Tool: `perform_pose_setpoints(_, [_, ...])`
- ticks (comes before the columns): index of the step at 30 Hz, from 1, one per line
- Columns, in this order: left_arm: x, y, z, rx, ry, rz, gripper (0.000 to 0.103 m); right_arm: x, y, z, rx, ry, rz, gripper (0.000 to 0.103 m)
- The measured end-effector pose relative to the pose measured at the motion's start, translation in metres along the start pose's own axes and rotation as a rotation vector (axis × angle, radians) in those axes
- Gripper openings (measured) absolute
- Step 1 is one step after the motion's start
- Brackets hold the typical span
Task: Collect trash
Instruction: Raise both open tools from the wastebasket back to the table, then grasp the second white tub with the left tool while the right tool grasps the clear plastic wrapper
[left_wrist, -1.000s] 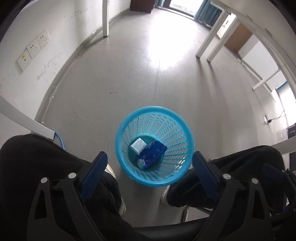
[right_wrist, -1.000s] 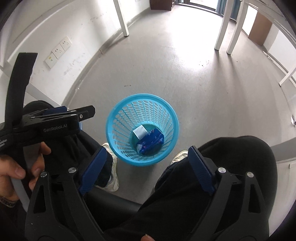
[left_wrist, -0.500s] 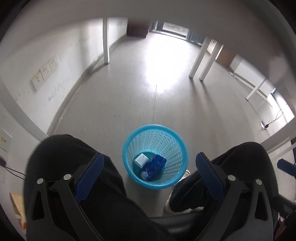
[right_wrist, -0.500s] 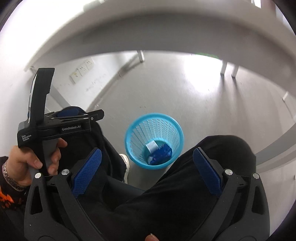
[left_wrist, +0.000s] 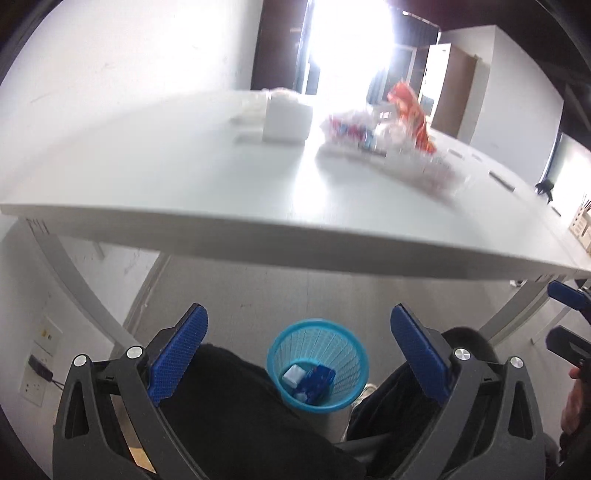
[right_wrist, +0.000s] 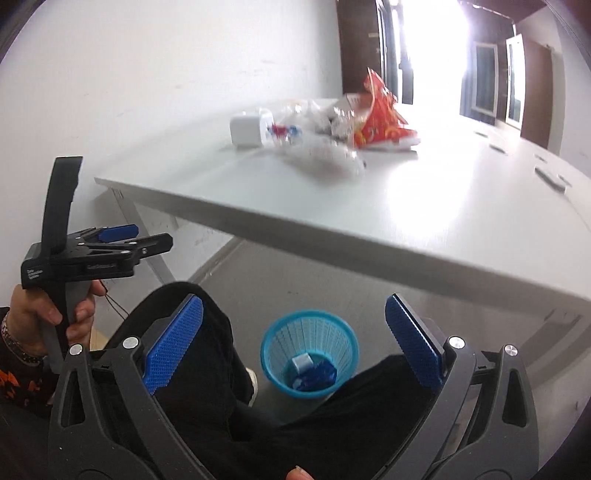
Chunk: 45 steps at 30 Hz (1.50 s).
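Under the white table (right_wrist: 424, 206), on the floor between the person's black-trousered legs (right_wrist: 199, 369), a blue mesh basket (left_wrist: 318, 365) is being seen with a white piece (left_wrist: 293, 374) and a blue wrapper (left_wrist: 318, 377) lying inside. On the tabletop, a blurred heap of trash is being shown: a white box (right_wrist: 245, 129), clear plastic wrappers (right_wrist: 314, 146) and an orange snack bag (right_wrist: 380, 118). Both the left gripper (left_wrist: 299, 341) and the right gripper (right_wrist: 293, 330) are being held spread wide with nothing between the jaws, the right one having just been opening.
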<state>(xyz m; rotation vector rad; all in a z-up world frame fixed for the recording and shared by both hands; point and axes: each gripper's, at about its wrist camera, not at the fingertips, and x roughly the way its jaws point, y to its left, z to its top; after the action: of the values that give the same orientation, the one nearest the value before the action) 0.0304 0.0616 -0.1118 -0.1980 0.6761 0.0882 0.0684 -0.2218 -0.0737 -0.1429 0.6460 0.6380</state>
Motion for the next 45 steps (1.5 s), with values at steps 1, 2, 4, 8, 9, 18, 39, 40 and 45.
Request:
perform_pose_setpoints(1, [-0.006, 0.001, 0.005, -0.003, -0.015, -0.007, 0.097, -0.001, 0.000, 0.005, -0.004, -0.009, 0.000, 0.095])
perform_pose_setpoints(2, [-0.012, 0.002, 0.009, -0.005, -0.028, -0.013, 0.097, -0.002, 0.001, 0.010, -0.007, -0.017, -0.003, 0.095])
perform_pose_setpoints(4, [-0.020, 0.003, 0.019, 0.006, -0.056, -0.023, 0.097, -0.005, 0.000, 0.020, -0.006, -0.030, 0.000, 0.095])
perform_pose_setpoints(8, [-0.026, 0.003, 0.041, 0.035, -0.096, -0.008, 0.097, 0.002, -0.004, 0.036, 0.006, -0.045, -0.004, 0.095])
perform_pose_setpoints(9, [-0.026, 0.005, 0.045, 0.035, -0.099, -0.008, 0.097, 0.004, -0.006, 0.041, 0.010, -0.049, -0.004, 0.095])
perform_pose_setpoints(18, [-0.001, 0.017, 0.090, 0.057, -0.089, -0.017, 0.097, 0.034, -0.023, 0.069, 0.043, -0.046, -0.033, 0.093])
perform_pose_setpoints(39, [0.113, 0.020, 0.176, 0.169, 0.079, -0.045, 0.097, 0.130, -0.046, 0.124, 0.021, 0.128, -0.006, 0.061])
perform_pose_setpoints(40, [0.118, 0.021, 0.180, 0.169, 0.088, -0.046, 0.097, 0.134, -0.048, 0.125, 0.022, 0.136, -0.008, 0.059])
perform_pose_setpoints(45, [0.135, 0.017, 0.196, 0.188, 0.128, -0.096, 0.096, 0.138, -0.051, 0.128, 0.031, 0.153, -0.006, 0.037])
